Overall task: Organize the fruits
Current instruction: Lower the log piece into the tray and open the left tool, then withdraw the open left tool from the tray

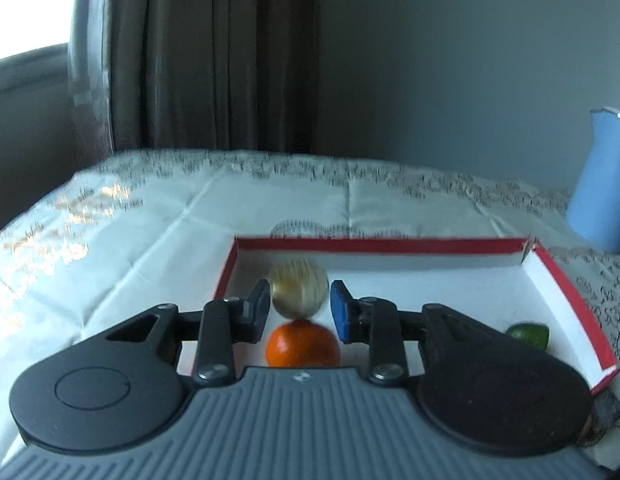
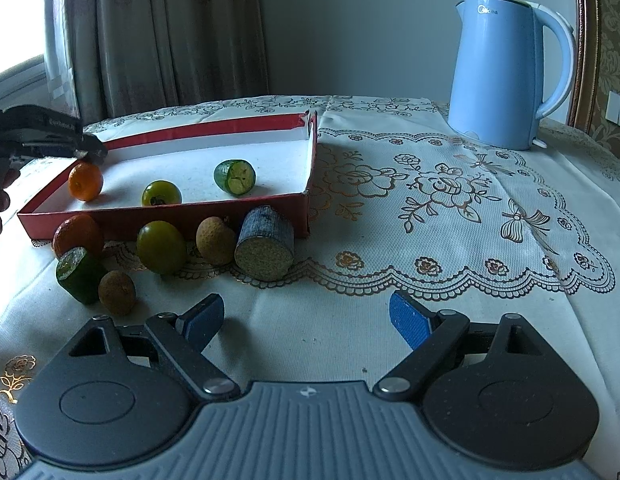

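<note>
1. The box (image 2: 110, 216) is a shallow red tray with a white inside, lying on the patterned tablecloth (image 2: 389, 240); one far corner is torn open
2. Inside the box the right wrist view shows three fruits: a small bright orange (image 2: 85, 181) near the left end, a dark green tomato (image 2: 161, 194) with a yellowish patch and a dark stem scar in the middle, and a green cut piece (image 2: 235, 177) with a pale cracked face turned forward, further right
3. The left gripper (image 1: 298, 312) hangs low over the left end of the box, its fingers parted to a middling gap with nothing pinched; in its own view a blurred pale yellow-green round fruit (image 1: 299, 289) sits between the pads, just past the orange, touching neither
4. Outside, just before the box's near wall, lie a second orange (image 2: 78, 236), a larger green tomato (image 2: 161, 247), a tan rough-skinned longan (image 2: 215, 240) and a grey-skinned stub (image 2: 266, 244) with a grainy yellowish cut face
5. Nearer the right gripper (image 2: 306, 320) sit a green cut chunk (image 2: 80, 276) and a second longan (image 2: 117, 293), just beside each other
6. The right gripper is spread wide and empty above bare cloth
7. A pale blue kettle (image 2: 505, 72) stands well apart at the far right
</note>
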`<state>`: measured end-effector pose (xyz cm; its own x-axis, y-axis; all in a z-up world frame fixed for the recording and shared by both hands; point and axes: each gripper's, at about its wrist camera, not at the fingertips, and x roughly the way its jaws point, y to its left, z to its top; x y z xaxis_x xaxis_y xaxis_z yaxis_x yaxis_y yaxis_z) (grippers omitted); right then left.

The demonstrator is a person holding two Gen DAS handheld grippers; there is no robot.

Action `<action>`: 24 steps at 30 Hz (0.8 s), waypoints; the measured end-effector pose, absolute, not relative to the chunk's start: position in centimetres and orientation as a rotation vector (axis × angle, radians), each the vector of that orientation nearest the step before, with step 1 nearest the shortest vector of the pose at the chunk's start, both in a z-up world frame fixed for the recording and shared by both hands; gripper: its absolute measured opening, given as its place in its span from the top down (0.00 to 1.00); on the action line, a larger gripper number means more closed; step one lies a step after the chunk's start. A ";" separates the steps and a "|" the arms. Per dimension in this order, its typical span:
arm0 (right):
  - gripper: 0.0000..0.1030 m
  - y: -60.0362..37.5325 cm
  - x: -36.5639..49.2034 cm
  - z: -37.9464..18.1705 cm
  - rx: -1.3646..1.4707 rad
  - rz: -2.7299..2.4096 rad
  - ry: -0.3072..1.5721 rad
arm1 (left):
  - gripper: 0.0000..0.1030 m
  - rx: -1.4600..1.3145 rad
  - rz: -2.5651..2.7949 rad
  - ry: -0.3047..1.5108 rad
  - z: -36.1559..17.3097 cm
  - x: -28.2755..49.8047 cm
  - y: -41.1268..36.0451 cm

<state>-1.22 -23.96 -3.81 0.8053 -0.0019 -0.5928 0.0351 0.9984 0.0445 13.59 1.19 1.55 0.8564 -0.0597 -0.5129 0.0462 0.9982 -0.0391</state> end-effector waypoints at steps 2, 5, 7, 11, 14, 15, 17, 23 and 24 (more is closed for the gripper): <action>0.12 -24.0 -1.2 -3.8 0.053 -0.019 0.635 | 0.68 -0.012 -0.052 0.557 0.9 13.6 1.2; 0.12 -23.9 -1.2 -3.8 0.050 -0.019 0.636 | 0.62 -0.001 -0.043 0.543 0.8 12.9 1.3; 0.12 -23.8 -1.2 -3.9 0.050 -0.020 0.636 | 0.62 -0.005 -0.049 0.545 0.9 12.5 1.5; 0.11 -23.8 -1.2 -3.9 0.042 -0.022 0.638 | 0.62 -0.017 -0.053 0.544 1.2 10.8 2.1; 0.11 -23.7 -1.1 -3.9 0.033 -0.025 0.642 | 0.61 -0.034 -0.074 0.554 1.3 8.9 2.7; 0.11 -23.6 -1.0 -3.9 0.029 -0.026 0.643 | 0.60 -0.038 -0.079 0.548 1.4 8.0 2.9; 0.10 -23.4 -1.0 -3.9 0.023 -0.026 0.646 | 0.55 -0.052 -0.093 0.537 1.6 6.4 3.3; 0.08 -23.4 -1.1 -3.9 0.020 -0.020 0.648 | 0.43 -0.030 -0.117 0.524 1.1 2.2 3.7; 0.08 -23.4 -1.1 -3.9 0.021 -0.019 0.648 | 0.42 -0.021 -0.119 0.527 0.8 1.7 3.7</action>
